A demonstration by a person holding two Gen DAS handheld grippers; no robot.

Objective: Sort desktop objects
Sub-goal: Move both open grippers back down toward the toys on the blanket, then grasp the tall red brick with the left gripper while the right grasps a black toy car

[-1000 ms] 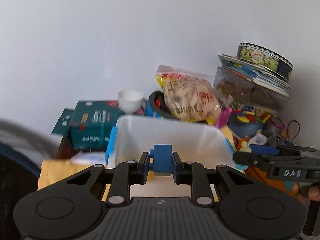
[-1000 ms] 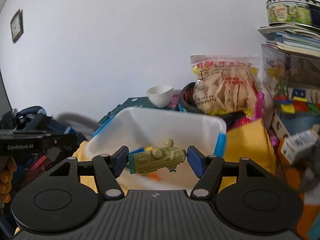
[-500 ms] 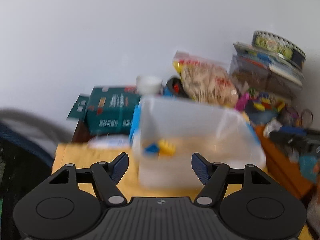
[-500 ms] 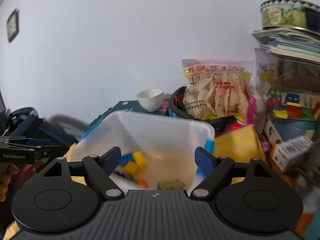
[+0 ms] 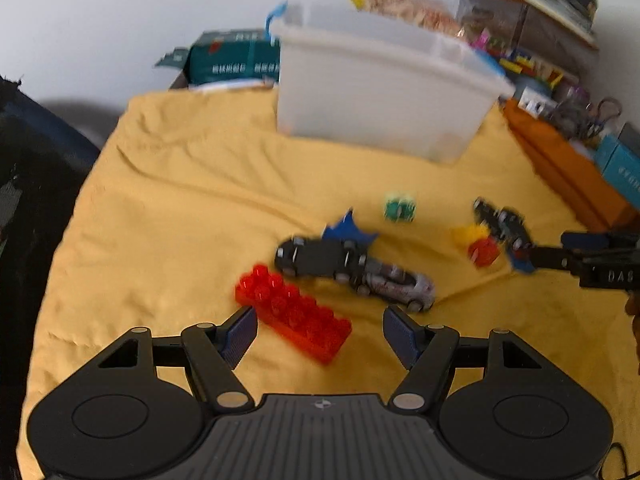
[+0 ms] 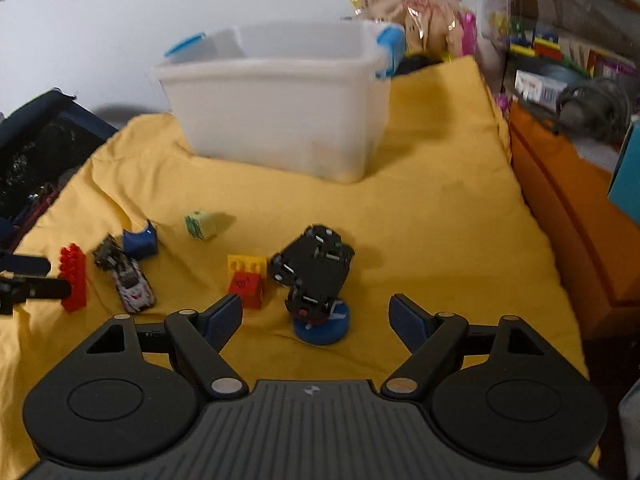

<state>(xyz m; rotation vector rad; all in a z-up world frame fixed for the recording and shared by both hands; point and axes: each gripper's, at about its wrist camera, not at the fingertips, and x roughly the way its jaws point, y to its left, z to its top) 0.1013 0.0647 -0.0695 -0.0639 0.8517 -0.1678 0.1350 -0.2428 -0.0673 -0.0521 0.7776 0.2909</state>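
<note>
A translucent white bin (image 5: 380, 84) (image 6: 276, 112) with blue handles stands at the back of the yellow cloth (image 5: 180, 208) (image 6: 432, 216). My left gripper (image 5: 318, 330) is open and empty, just above a long red brick (image 5: 294, 314) (image 6: 73, 277). Behind it lie a black toy car (image 5: 320, 258), a silver toy car (image 5: 394, 284) (image 6: 132, 284), a blue piece (image 5: 347, 230) (image 6: 139, 242) and a green cube (image 5: 399, 208) (image 6: 201, 225). My right gripper (image 6: 316, 318) is open and empty, above an overturned black toy car (image 6: 314, 268) that rests on a blue disc (image 6: 322, 326). A yellow and red brick (image 6: 246, 280) (image 5: 478, 244) lies to its left.
An orange box (image 6: 560, 200) (image 5: 560, 168) borders the cloth on the right. Behind the bin are a snack bag (image 6: 404, 4), a green carton (image 5: 232, 60) and stacked clutter (image 5: 532, 12). A dark bag (image 6: 36, 136) lies at the left edge.
Both grippers opened and dropped their pieces, a blue brick and a green toy, into the bin. Both then moved back and down over the toys on the cloth.
</note>
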